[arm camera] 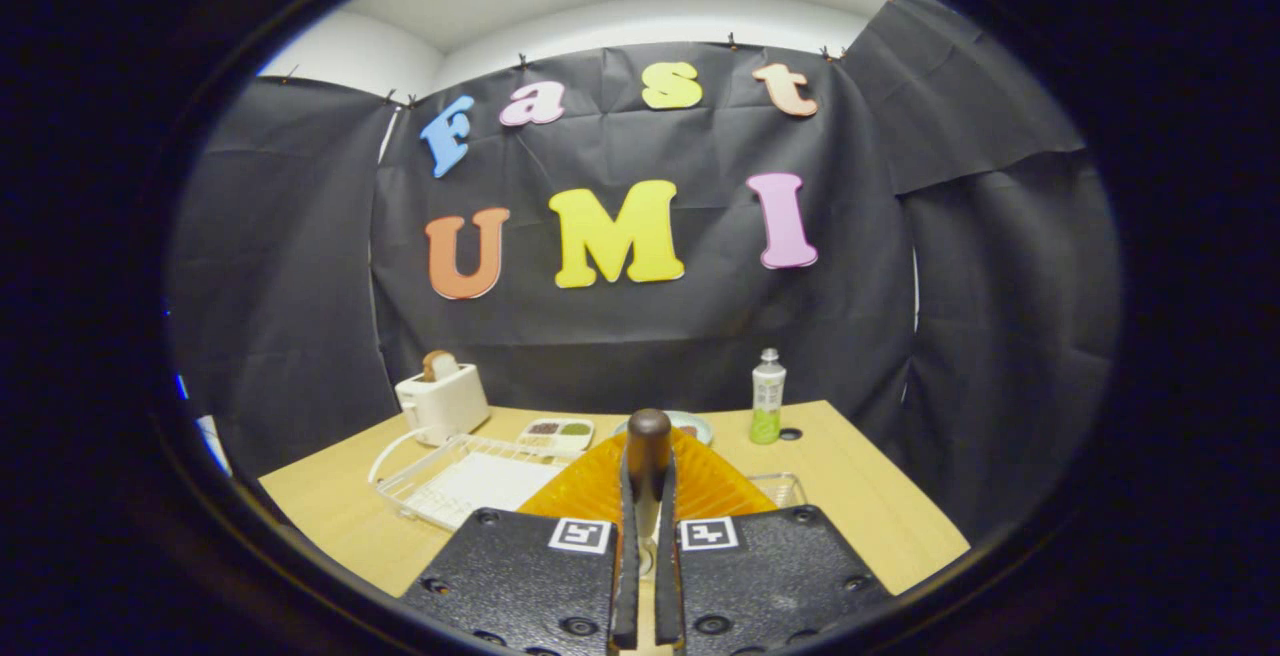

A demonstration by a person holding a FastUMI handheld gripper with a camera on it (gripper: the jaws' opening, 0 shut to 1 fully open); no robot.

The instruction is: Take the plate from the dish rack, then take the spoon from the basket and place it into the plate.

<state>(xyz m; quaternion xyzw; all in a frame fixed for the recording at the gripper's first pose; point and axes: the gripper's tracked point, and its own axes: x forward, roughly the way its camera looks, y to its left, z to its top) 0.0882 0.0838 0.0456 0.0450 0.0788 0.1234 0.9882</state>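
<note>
Table edge near; gripper clamps spoon

We see a matt wood-look table, a ribbed, glossy orange plate and a smooth, shiny dark spoon handle.
</note>
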